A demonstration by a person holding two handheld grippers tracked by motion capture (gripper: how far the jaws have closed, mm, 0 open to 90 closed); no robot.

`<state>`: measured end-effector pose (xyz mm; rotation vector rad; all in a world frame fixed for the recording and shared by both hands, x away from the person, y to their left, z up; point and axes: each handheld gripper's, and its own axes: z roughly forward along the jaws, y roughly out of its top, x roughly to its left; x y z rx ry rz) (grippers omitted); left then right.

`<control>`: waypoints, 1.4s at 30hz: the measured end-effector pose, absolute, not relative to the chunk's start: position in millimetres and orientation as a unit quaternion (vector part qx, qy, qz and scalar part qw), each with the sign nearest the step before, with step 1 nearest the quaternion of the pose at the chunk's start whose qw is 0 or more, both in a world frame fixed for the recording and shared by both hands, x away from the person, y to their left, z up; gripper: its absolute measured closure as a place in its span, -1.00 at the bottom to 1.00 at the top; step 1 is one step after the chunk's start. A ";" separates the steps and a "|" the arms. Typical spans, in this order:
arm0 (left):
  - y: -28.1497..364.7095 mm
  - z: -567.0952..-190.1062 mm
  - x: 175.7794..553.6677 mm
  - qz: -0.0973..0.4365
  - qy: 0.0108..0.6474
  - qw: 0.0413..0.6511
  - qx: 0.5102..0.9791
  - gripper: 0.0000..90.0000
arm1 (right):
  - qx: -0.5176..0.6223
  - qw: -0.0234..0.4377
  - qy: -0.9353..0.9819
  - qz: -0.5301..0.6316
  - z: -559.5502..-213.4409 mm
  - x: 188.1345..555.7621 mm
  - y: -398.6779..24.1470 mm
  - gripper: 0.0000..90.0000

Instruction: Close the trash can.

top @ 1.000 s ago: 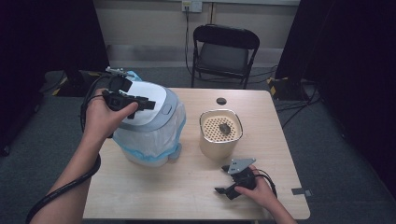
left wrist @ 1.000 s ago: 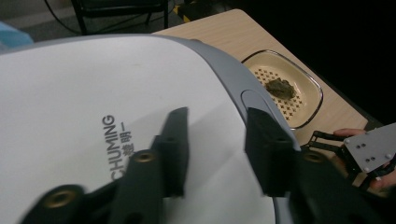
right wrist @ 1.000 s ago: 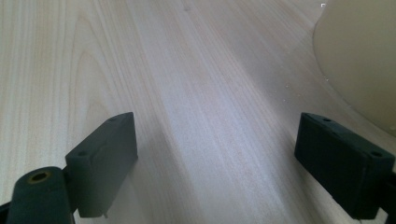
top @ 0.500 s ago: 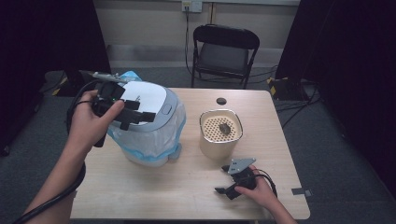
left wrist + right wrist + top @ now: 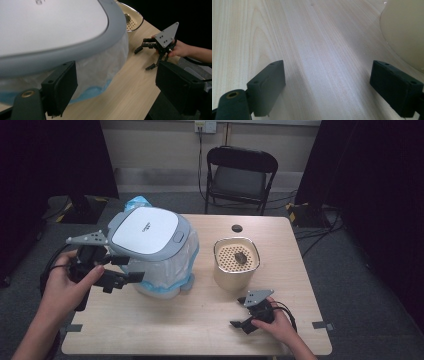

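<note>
A bin with a white, grey-rimmed lid [image 5: 147, 231] and a translucent bag liner [image 5: 165, 270] stands on the left half of the wooden table [image 5: 190, 320]. My left gripper [image 5: 127, 269] hovers just left of the bin at bag height; its jaws have just been opening and stand open with nothing between them. In the left gripper view the left gripper [image 5: 120, 92] looks past the lid [image 5: 50, 27] toward the other hand. My right gripper [image 5: 238, 312] rests on the table near the front right, open, and the right gripper [image 5: 332, 87] frames bare wood.
A cream cylindrical container [image 5: 236, 275] with a perforated insert and a dark lump [image 5: 240, 257] stands right of the bin, just beyond the right gripper. A small black disc [image 5: 237, 228] lies near the far edge. A black folding chair [image 5: 240, 175] stands behind the table.
My left gripper has come off the lid, moving left and down beside the bin, and its jaws have spread. The right hand has stayed put.
</note>
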<state>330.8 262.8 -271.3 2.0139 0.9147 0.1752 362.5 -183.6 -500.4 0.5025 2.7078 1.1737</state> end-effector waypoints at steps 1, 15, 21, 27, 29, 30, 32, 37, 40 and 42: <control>265.7 -280.3 327.8 0.073 0.368 0.444 0.814 -0.62 | 0.168 0.074 0.902 0.391 -500.4 362.5 -183.6 -0.73; 265.8 -364.5 325.7 0.051 0.385 0.437 0.811 -0.62 | 0.167 0.074 0.902 0.391 -500.3 362.4 -183.7 -0.73; 264.1 -392.9 324.5 0.043 0.393 0.439 0.807 -0.62 | 0.167 0.074 0.902 0.391 -500.3 362.4 -183.7 -0.73; 263.4 -416.7 318.3 0.036 0.393 0.431 0.812 -0.62 | 0.167 0.074 0.902 0.391 -500.3 362.4 -183.7 -0.73; 263.6 -425.6 316.6 0.036 0.393 0.431 0.811 -0.62 | 0.167 0.074 0.902 0.391 -500.3 362.4 -183.7 -0.73; 263.6 -429.9 315.7 0.035 0.394 0.430 0.811 -0.62 | 0.167 0.074 0.902 0.390 -500.3 362.4 -183.7 -0.73; 263.3 -437.1 314.3 0.035 0.393 0.426 0.814 -0.62 | 0.167 0.074 0.902 0.391 -500.3 362.4 -183.7 -0.73; 261.8 -456.0 309.0 0.042 0.387 0.420 0.820 -0.62 | 0.167 0.074 0.902 0.391 -500.3 362.4 -183.7 -0.73; 259.9 -463.7 307.4 0.044 0.382 0.411 0.827 -0.62 | 0.167 0.073 0.902 0.391 -500.3 362.4 -183.7 -0.73; 257.9 -468.0 306.5 0.046 0.377 0.408 0.830 -0.62 | 0.167 0.073 0.902 0.391 -500.3 362.4 -183.7 -0.73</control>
